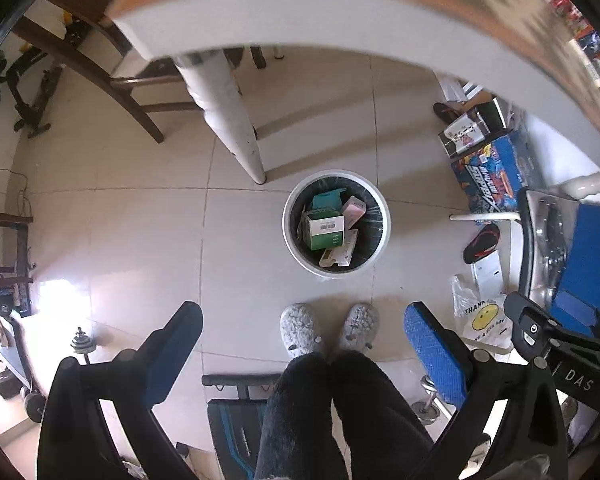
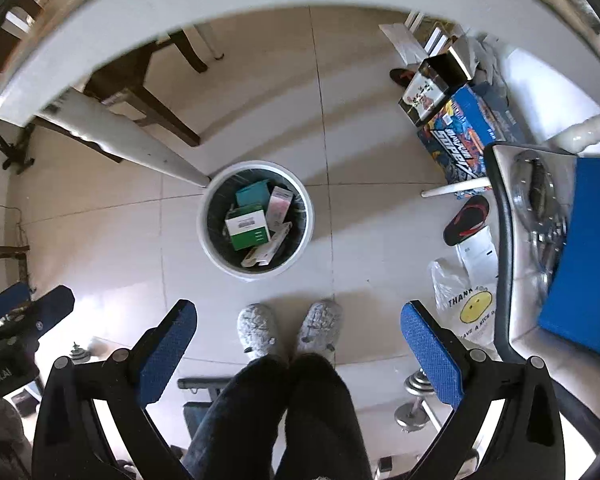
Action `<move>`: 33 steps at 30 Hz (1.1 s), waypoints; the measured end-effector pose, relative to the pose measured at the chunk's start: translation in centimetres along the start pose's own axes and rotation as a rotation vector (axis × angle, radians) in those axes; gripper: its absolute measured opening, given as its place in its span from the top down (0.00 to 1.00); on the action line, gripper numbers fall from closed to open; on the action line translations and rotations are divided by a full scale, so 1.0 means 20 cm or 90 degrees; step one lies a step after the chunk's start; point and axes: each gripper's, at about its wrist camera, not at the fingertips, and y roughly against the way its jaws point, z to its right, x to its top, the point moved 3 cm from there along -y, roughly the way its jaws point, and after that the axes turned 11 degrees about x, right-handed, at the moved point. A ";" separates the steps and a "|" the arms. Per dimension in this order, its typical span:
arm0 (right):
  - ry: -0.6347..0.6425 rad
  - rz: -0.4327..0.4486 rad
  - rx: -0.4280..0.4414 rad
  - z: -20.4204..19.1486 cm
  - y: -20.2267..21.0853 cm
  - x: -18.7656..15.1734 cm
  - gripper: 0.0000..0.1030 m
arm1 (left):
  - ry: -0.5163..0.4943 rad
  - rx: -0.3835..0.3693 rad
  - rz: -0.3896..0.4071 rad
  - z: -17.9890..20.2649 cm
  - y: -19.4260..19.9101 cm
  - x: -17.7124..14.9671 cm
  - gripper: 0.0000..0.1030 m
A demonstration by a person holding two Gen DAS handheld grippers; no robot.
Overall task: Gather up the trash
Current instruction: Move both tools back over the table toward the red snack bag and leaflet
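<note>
A white round trash bin [image 1: 290, 236] with a black liner stands on the tiled floor; it also shows in the right wrist view [image 2: 204, 236]. Inside lie several small boxes: a green and white box [image 1: 325, 232] [image 2: 247, 227], a teal one [image 1: 328, 199], a pink one [image 1: 354, 210] and a white one [image 1: 338, 254]. My left gripper [image 1: 304, 322] is open and empty, high above the floor, nearer than the bin. My right gripper [image 2: 299, 320] is open and empty, also above and nearer than the bin. The right gripper shows at the right of the left view [image 1: 548, 332].
The white table edge [image 1: 340, 24] arches overhead, its leg [image 1: 236, 128] beside the bin. Person's grey slippers [image 1: 328, 328] stand below. Boxes [image 1: 492, 176], a sandal [image 1: 482, 242] and a smiley plastic bag [image 1: 480, 320] lie right. A wooden chair [image 1: 100, 68] stands left. Dumbbells [image 2: 416, 400] lie near.
</note>
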 end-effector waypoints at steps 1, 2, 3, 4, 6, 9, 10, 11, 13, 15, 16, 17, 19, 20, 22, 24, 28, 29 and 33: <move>-0.002 0.002 0.001 -0.01 0.05 -0.01 0.00 | 0.002 -0.004 0.006 -0.01 0.07 -0.01 0.00; -0.003 0.004 0.004 -0.03 0.11 -0.03 0.00 | 0.003 -0.007 0.010 -0.03 0.11 -0.02 0.00; -0.004 0.005 0.008 -0.05 0.16 -0.04 0.00 | 0.002 -0.008 0.014 -0.03 0.15 -0.02 0.00; -0.005 0.006 0.010 -0.07 0.21 -0.06 0.00 | 0.001 -0.010 0.020 -0.05 0.21 -0.03 0.00; 0.000 0.008 0.013 -0.11 0.30 -0.08 0.00 | 0.001 -0.013 0.028 -0.07 0.28 -0.04 0.00; 0.005 0.016 0.017 -0.17 0.44 -0.11 0.00 | -0.001 -0.013 0.038 -0.11 0.39 -0.03 0.00; 0.008 0.020 0.020 -0.19 0.50 -0.11 0.00 | -0.003 -0.011 0.044 -0.12 0.42 -0.03 0.00; 0.008 0.024 0.022 -0.21 0.53 -0.12 0.00 | -0.002 -0.011 0.050 -0.13 0.46 -0.02 0.00; 0.005 0.037 0.032 -0.25 0.63 -0.10 0.00 | 0.004 -0.008 0.063 -0.15 0.52 0.01 0.00; -0.005 0.049 0.058 -0.27 0.72 -0.06 0.00 | 0.006 -0.002 0.076 -0.18 0.58 0.07 0.00; -0.011 0.052 0.069 -0.29 0.75 -0.04 0.00 | 0.008 -0.002 0.084 -0.18 0.61 0.09 0.00; -0.017 0.056 0.079 -0.30 0.77 -0.02 0.00 | 0.011 -0.003 0.093 -0.18 0.65 0.14 0.00; -0.026 0.068 0.090 -0.31 0.85 0.06 0.00 | 0.009 -0.006 0.112 -0.16 0.70 0.23 0.00; -0.030 0.080 0.094 -0.31 0.90 0.11 0.00 | 0.004 0.002 0.125 -0.14 0.74 0.29 0.00; -0.033 0.101 0.099 -0.29 0.98 0.21 0.00 | -0.004 0.026 0.151 -0.09 0.80 0.40 0.00; -0.045 0.129 0.098 -0.24 1.08 0.33 0.00 | -0.014 0.039 0.174 -0.03 0.86 0.53 0.00; -0.062 0.154 0.064 -0.06 1.21 0.58 0.00 | -0.038 0.058 0.199 0.17 0.91 0.83 0.00; -0.068 0.155 0.050 0.02 1.24 0.67 0.00 | -0.043 0.056 0.197 0.25 0.92 0.92 0.00; -0.085 0.138 0.008 0.31 1.24 0.98 0.00 | -0.068 0.068 0.200 0.60 0.92 1.26 0.00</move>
